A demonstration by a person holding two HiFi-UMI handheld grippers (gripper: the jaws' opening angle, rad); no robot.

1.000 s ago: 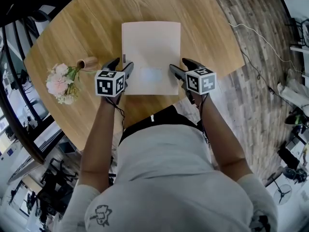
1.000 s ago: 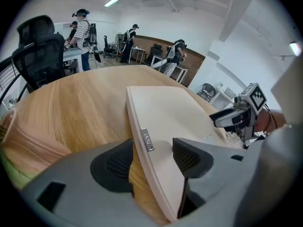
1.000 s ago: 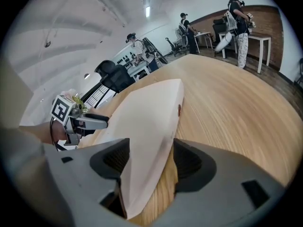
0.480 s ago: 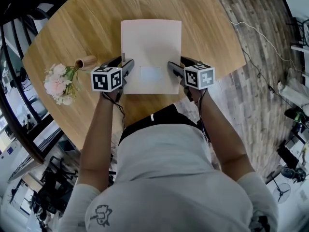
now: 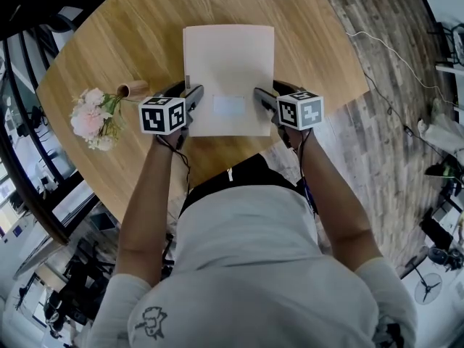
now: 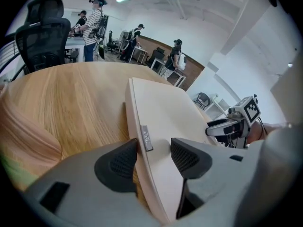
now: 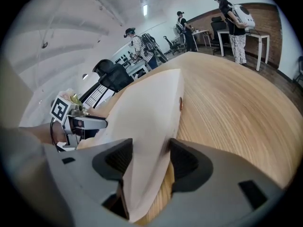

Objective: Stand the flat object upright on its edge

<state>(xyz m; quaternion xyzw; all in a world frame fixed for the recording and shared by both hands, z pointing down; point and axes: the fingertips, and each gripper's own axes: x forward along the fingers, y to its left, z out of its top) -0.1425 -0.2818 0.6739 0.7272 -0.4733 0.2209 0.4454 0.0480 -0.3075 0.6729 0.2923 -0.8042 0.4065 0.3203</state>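
A flat cream slab (image 5: 228, 64) with a pale rectangle near its front lies on the round wooden table (image 5: 130, 27). My left gripper (image 5: 190, 97) straddles its left edge near the front corner. In the left gripper view the lower pad (image 6: 124, 161) touches the slab (image 6: 165, 112) from below. The upper pad stands a little off the top face, and the jaws are closing. My right gripper (image 5: 262, 100) is at the right edge. In the right gripper view both pads (image 7: 182, 159) lie against the slab (image 7: 151, 103), whose near edge is raised off the table, and these jaws are closing too.
A small wooden vase (image 5: 133, 89) with pink flowers (image 5: 93, 120) lies on the table just left of the left gripper. The table's front edge runs close behind both grippers. Office chairs (image 6: 45, 32) and people stand far off in the room.
Both grippers have moved inward onto the slab's side edges, and their jaws have narrowed. The slab has shifted slightly away from me.
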